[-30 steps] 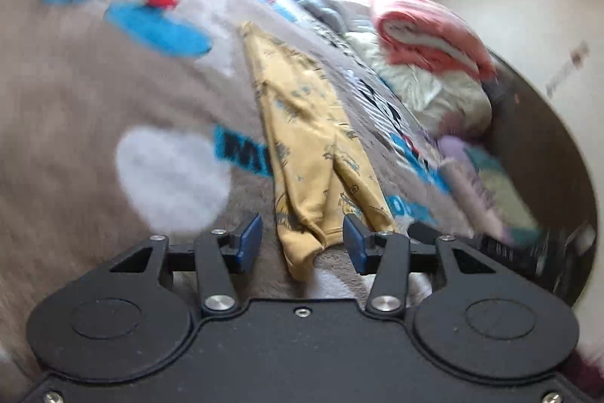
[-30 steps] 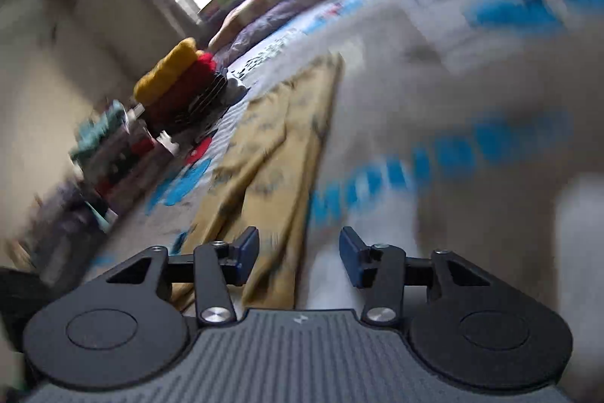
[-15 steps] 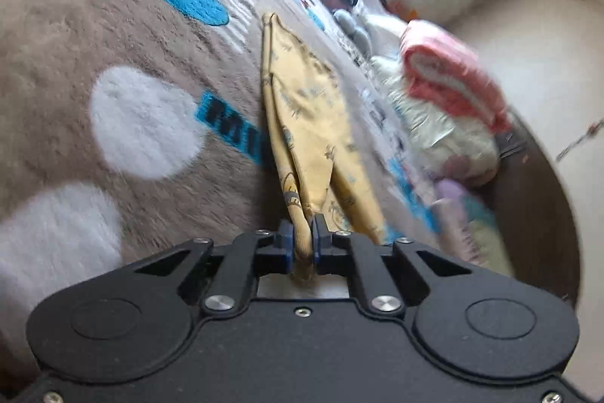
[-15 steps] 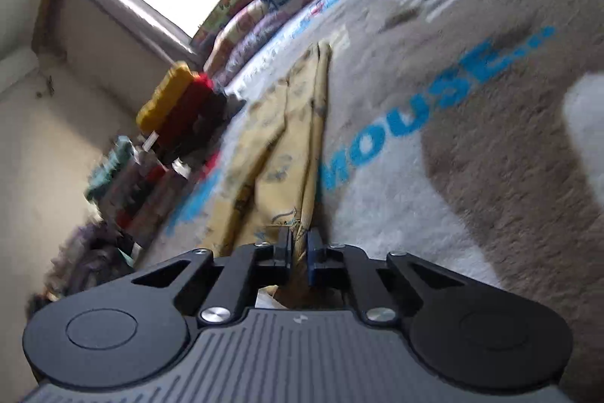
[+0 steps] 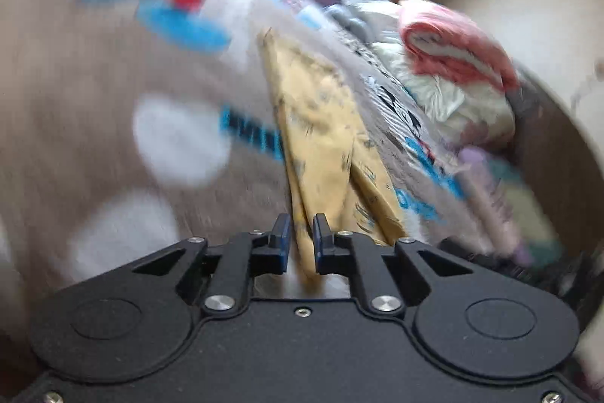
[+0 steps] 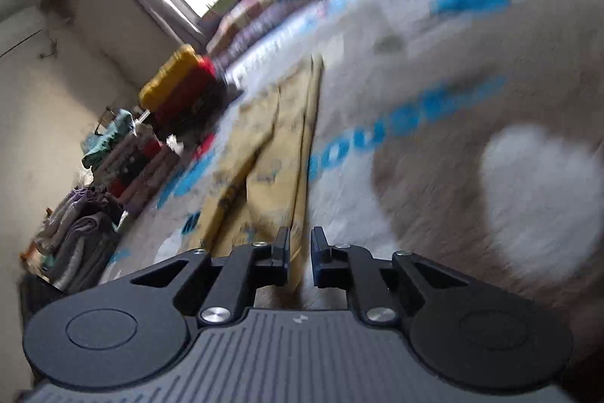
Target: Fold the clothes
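Since the earlier frame both grippers, left gripper (image 5: 302,233) and right gripper (image 6: 300,244), have clamped the yellow garment (image 5: 321,123), jaws now opening slightly, angled downward; surroundings blurred.

Blue capital letters run across the brown blanket (image 6: 472,70) in the right wrist view, smeared by motion, only something like "OUSE" coming through, while the blue lettering (image 5: 251,135) in the left wrist view is unreadable.

Motion blur smears the patterned rug (image 5: 94,123) and its blue lettering (image 6: 407,123). The yellow garment (image 5: 321,123) near end passes behind the gripper bodies. Print motifs illegible; stacked fabrics (image 6: 124,153), possibly folded clothes, indistinct.
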The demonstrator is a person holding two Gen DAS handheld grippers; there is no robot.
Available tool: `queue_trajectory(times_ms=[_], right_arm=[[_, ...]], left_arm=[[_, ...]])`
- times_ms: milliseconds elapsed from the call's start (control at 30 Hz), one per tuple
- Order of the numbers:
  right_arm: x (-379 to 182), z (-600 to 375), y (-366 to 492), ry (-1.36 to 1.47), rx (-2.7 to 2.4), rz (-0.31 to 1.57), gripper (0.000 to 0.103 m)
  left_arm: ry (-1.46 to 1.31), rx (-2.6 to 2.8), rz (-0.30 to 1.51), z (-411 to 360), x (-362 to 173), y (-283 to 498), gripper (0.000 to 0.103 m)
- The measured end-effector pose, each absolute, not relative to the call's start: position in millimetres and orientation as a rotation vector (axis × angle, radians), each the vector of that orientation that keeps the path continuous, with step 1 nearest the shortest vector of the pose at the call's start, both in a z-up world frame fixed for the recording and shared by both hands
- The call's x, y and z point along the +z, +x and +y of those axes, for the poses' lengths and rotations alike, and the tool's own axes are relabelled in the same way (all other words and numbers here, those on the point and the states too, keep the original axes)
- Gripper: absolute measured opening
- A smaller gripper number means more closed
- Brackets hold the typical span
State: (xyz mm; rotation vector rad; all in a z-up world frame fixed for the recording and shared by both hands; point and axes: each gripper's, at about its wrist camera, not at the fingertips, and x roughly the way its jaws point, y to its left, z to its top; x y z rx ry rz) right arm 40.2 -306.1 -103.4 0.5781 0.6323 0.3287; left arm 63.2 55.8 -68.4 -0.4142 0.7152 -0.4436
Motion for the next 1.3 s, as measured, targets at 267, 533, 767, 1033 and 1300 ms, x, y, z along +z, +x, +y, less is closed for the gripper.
queue_trajectory(times_ms=[267, 533, 767, 1033, 1300], right_arm=[[-93.7, -262.9, 15.2, -0.202, 0.357, 0.535, 0.033], [-117.4, -221.8, 3.9, -0.792, 0.461, 0.376, 0.036], [-132.0, -214.0, 17.8, -0.959, 0.483, 0.241, 0.038], [-135.3, -212.5, 21.7, -1.205, 0.643, 0.023, 0.039], [-114.3, -202.9, 29.5, -1.079, 0.740, 0.207, 0.016]], left_arm=[[0.457, -0.550, 0.486, 6.1, -73.8, 28.5, 0.044], [0.908, -0.642, 0.322, 0.6, -109.9, 24.8, 0.050], [1.040, -0.649, 0.173, -4.9, -121.4, 37.7, 0.050], [1.242, -0.691, -0.058, -15.8, -133.9, 30.8, 0.045], [1.272, -0.733, 0.029, -32.3, -132.8, 21.5, 0.005]])
